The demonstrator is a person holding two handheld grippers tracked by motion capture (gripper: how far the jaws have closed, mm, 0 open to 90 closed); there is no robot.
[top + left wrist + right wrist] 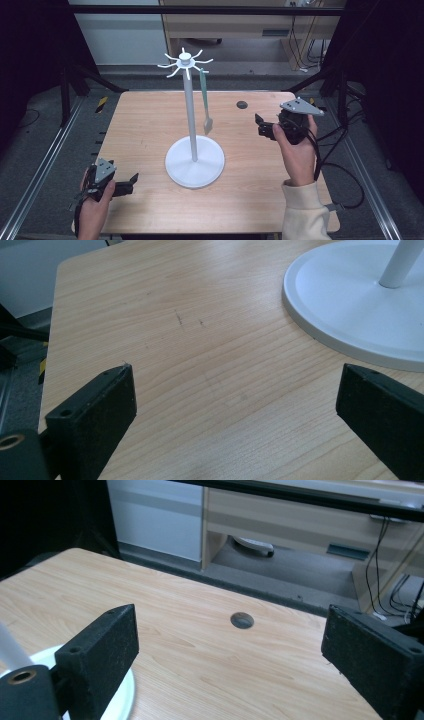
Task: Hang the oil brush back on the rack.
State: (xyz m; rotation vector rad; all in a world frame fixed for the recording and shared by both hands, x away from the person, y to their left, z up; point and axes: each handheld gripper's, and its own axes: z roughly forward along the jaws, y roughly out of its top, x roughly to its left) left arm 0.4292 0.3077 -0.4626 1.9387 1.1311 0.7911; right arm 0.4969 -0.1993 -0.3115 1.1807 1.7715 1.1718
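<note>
A white stand (194, 161) with a round base, a tall pole and a crown of hooks (185, 62) rises from the middle of the wooden table (150, 120). A green spatula (205, 102) hangs from one hook on the right side, its pale blade pointing down. My left gripper (131, 181) rests low at the table's front left, open, with bare wood between its jaws; the stand's base (360, 310) lies ahead to its right. My right gripper (260, 126) is held above the right side of the table, open and holding nothing, pointing towards the pole.
A small dark round hole (242, 104) marks the far right part of the tabletop, also seen as the hole (242, 620) in the right gripper view. Black frame bars and cables surround the table. A wooden cabinet (240, 25) stands beyond the far edge.
</note>
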